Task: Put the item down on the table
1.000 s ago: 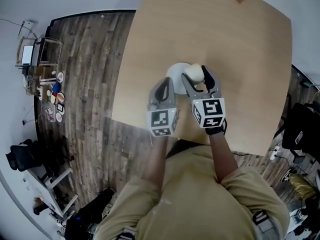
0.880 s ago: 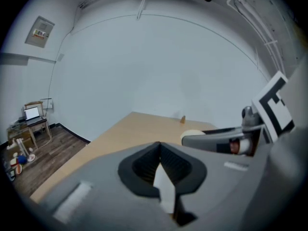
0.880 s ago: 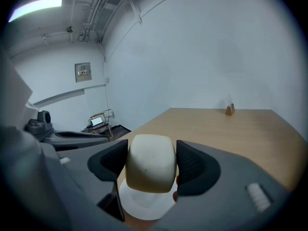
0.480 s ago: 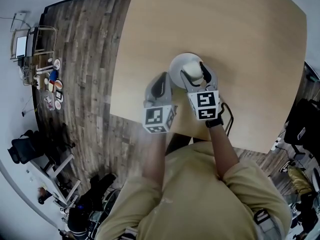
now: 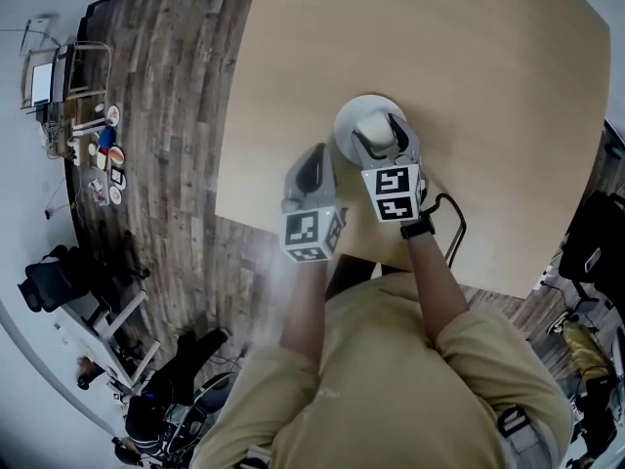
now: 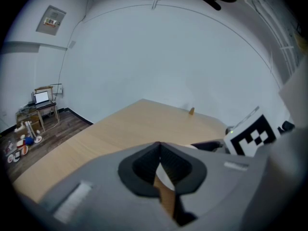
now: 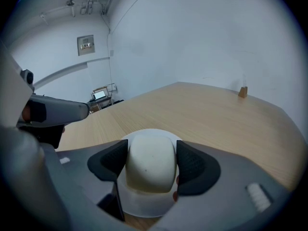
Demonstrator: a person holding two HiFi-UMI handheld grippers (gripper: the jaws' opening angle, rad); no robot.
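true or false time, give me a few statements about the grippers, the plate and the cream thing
The right gripper is shut on the cream item. True.
The left gripper is open. False: its jaws are together, with nothing between them.
The plate is black. False: it is white, on the table.
The cream item is over the plate. True.
A small brown thing stands far off on the table. True.
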